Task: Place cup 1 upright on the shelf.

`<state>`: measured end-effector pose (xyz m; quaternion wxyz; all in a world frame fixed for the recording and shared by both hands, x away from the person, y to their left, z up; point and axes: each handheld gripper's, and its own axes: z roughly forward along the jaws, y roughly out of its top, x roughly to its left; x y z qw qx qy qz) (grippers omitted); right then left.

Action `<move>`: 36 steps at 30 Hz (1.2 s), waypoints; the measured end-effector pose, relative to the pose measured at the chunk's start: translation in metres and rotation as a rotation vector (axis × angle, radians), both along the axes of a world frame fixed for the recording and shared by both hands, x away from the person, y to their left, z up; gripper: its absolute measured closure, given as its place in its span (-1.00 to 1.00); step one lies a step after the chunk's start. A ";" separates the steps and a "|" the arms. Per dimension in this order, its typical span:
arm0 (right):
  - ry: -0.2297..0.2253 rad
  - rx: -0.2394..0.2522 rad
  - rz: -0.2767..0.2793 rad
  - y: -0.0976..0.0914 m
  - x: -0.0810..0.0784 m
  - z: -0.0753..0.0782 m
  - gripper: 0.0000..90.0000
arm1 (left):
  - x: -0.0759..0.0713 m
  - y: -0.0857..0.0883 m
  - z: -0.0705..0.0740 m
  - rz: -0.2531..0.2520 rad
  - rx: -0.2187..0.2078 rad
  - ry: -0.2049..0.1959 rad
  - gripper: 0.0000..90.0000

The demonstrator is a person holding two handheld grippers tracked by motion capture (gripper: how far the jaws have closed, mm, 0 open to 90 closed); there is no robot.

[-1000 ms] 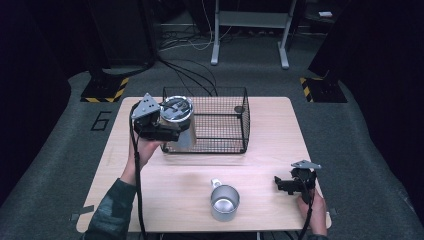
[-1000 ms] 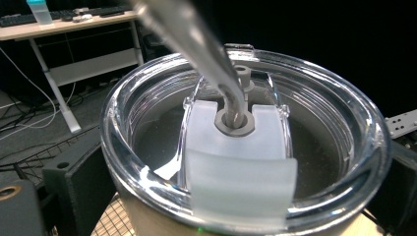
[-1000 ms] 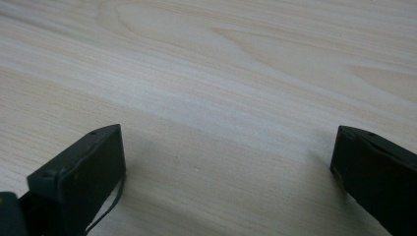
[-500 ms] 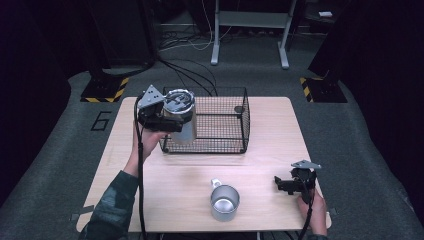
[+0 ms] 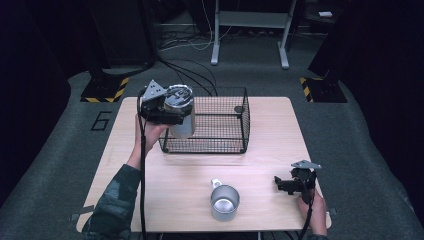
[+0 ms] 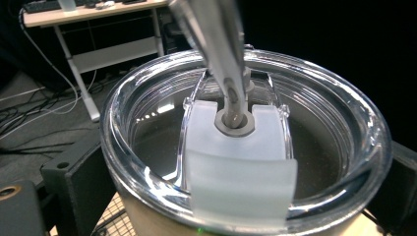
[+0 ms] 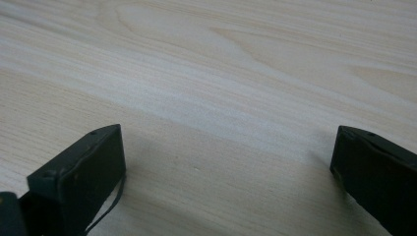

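Note:
A steel tumbler [image 5: 181, 116] with a clear lid [image 6: 246, 132] and a metal straw [image 6: 216, 44] hangs in the air at the left end of the black wire basket [image 5: 220, 145]. My left gripper [image 5: 172, 116] is shut on the tumbler's body, with a jaw on each side of it. In the left gripper view my left gripper [image 6: 236, 206] shows a black jaw at each bottom corner. Whether the tumbler is over the basket's inside I cannot tell. My right gripper [image 5: 281, 184] rests open on the wooden table [image 5: 270, 130] at the front right, and my right gripper [image 7: 226, 172] has bare wood between its jaws.
A steel mug [image 5: 224, 202] with a small handle stands upright near the table's front edge, left of the right gripper. A small dark object [image 5: 239, 109] lies in the basket's back right corner. Cables and desk legs [image 5: 215, 45] lie on the floor beyond.
My left gripper has lifted the tumbler higher and carried it slightly right, toward the basket's left end. The right gripper has stayed still.

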<state>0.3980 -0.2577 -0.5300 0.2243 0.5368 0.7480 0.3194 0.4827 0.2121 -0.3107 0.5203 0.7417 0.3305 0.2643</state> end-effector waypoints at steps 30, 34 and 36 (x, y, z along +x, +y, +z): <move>0.000 0.001 0.001 0.000 0.000 0.000 -1.00 | 0.048 -0.012 -0.022 0.081 0.013 0.068 -0.91; -0.002 -0.001 0.004 0.000 0.000 0.000 -1.00 | 0.052 -0.015 -0.025 0.085 0.016 0.075 -0.91; 0.000 0.000 0.002 0.000 0.000 0.000 -1.00 | 0.054 -0.016 -0.027 0.087 0.020 0.082 -0.91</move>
